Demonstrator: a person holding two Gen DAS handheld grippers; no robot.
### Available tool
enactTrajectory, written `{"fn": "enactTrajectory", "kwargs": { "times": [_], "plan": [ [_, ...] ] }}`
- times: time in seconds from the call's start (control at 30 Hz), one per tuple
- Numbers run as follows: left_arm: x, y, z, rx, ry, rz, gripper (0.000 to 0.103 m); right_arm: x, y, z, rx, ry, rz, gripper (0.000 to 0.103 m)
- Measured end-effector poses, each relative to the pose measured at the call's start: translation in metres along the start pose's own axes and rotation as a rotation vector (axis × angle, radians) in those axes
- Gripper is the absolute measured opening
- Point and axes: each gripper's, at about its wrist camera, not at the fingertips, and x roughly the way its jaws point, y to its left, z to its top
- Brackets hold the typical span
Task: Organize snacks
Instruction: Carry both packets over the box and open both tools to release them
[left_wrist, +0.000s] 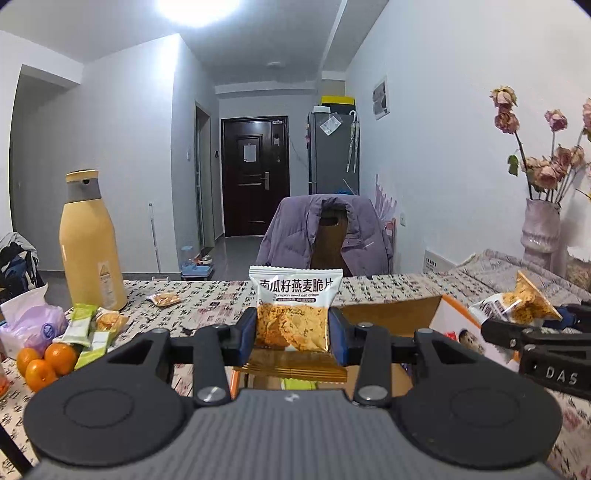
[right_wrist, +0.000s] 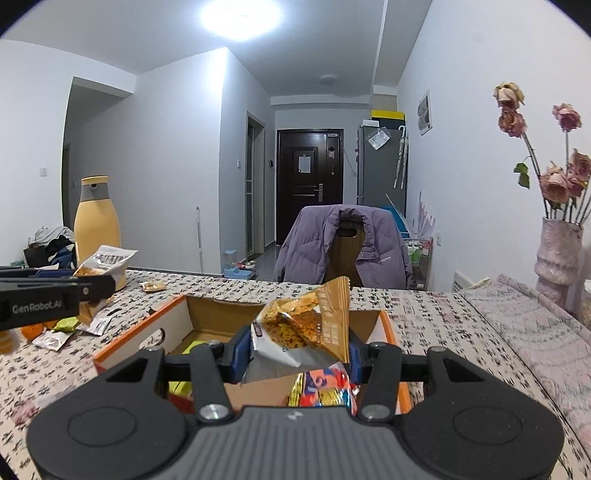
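Showing black linkage arms with silver screws on the left gripper (left_wrist: 291, 332) and right gripper (right_wrist: 295, 350); blue pads (left_wrist: 245, 338) lining fingers; ribbed grey housing behind; white lettering marking the outer sides.

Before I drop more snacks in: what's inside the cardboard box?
In the cardboard box: a red-orange packet and something yellow-green. The gripper's packet hides the middle.
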Motion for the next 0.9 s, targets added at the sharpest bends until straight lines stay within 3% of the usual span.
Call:
{"fn": "enactTrajectory", "kwargs": {
  "times": [0.2,0.47,0.77,0.8,0.87,0.9],
  "plan": [
    [0.039,-0.003,0.01,-0.025,0.019,0.014,0.041,0.038,-0.002,0.01,0.003,0.011,-0.006,0.049],
    [0.084,0.0,-0.005,-0.045,0.081,0.037,0.041,0.083,-0.014,-0.003,0.051,0.067,-0.009,0.049],
    [0.103,-0.001,-0.023,-0.019,0.137,0.042,0.042,0.096,-0.007,-0.021,0.014,0.129,-0.001,0.049],
    [0.103,0.0,-0.025,-0.021,0.143,0.045,0.042,0.096,-0.008,-0.021,0.015,0.13,-0.004,0.052],
    [0.103,0.003,-0.026,-0.033,0.138,0.044,0.052,0.095,-0.009,-0.021,0.023,0.125,-0.013,0.078],
    [0.101,0.004,-0.026,-0.041,0.131,0.046,0.067,0.095,-0.011,-0.021,0.028,0.119,-0.019,0.086]
  ]
}}
